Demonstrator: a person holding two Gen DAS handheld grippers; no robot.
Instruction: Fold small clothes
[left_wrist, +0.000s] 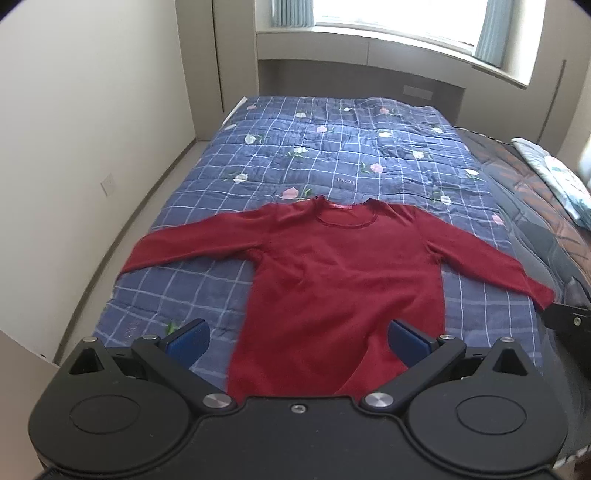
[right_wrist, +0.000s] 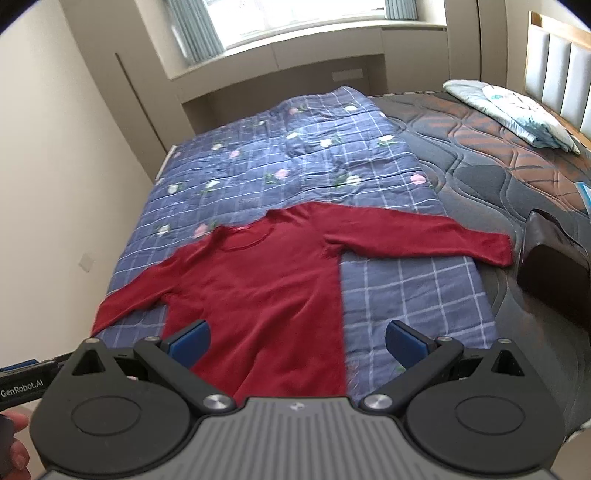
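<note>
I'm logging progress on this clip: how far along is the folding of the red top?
Done: the red long-sleeved top lies flat on the blue checked quilt, both sleeves spread out. In hand: nothing; the left gripper and right gripper hover near its hem, jaws open. Left: every fold, as no sleeve or hem is turned in.

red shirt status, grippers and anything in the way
Left gripper open, right gripper open, both empty. Red shirt flat on blue quilt, sleeves spread, unfolded. Nothing on the shirt.
</note>
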